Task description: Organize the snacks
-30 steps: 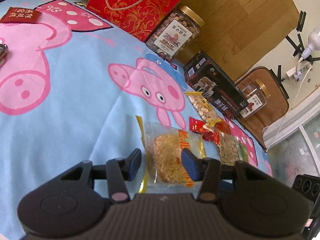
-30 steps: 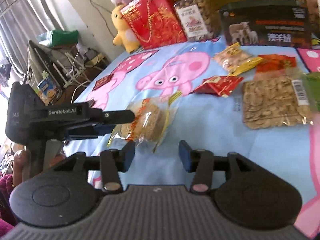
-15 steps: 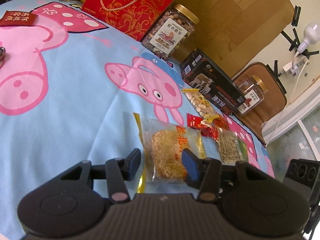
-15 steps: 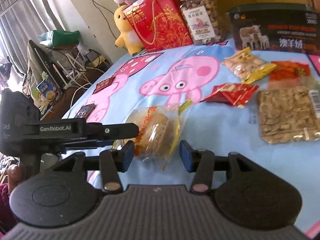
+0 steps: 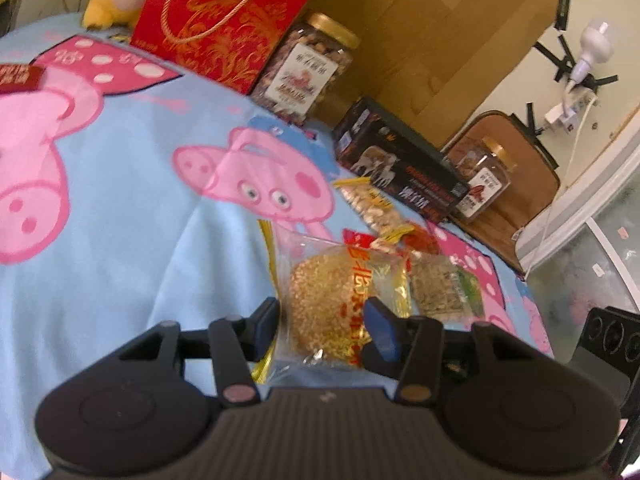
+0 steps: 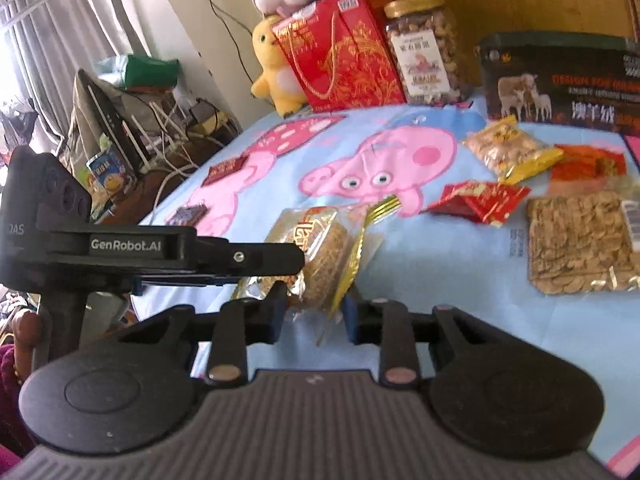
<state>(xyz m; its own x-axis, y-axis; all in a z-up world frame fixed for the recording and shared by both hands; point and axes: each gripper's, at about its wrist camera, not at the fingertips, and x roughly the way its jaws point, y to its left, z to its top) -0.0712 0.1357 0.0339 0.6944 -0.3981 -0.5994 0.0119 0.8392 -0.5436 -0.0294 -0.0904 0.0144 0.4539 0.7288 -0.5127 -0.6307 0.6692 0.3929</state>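
Note:
A clear bag with a round sesame cake [image 5: 332, 308] lies on the blue Peppa Pig sheet [image 5: 120, 260]. My left gripper [image 5: 322, 328] is open with its fingers on either side of the bag. In the right wrist view the bag [image 6: 320, 248] stands on edge between the jaws of my right gripper [image 6: 314, 312], which have closed in on its lower corner. The left gripper's arm [image 6: 160, 248] reaches in from the left, touching the bag. A flat pack of seeds [image 6: 580, 240], red sachets [image 6: 480, 200] and a nut pack [image 6: 504, 148] lie to the right.
Along the back stand a red gift bag [image 5: 224, 28], a nut jar [image 5: 308, 68], a black box [image 5: 400, 168] and a second jar [image 5: 484, 180]. A yellow plush toy [image 6: 276, 68] sits by the gift bag. Small red packets [image 6: 224, 168] lie near the sheet's left edge.
Both grippers have moved in on the sesame cake bag. The right gripper's jaws have narrowed onto the bag's corner. The bag now stands more on edge.

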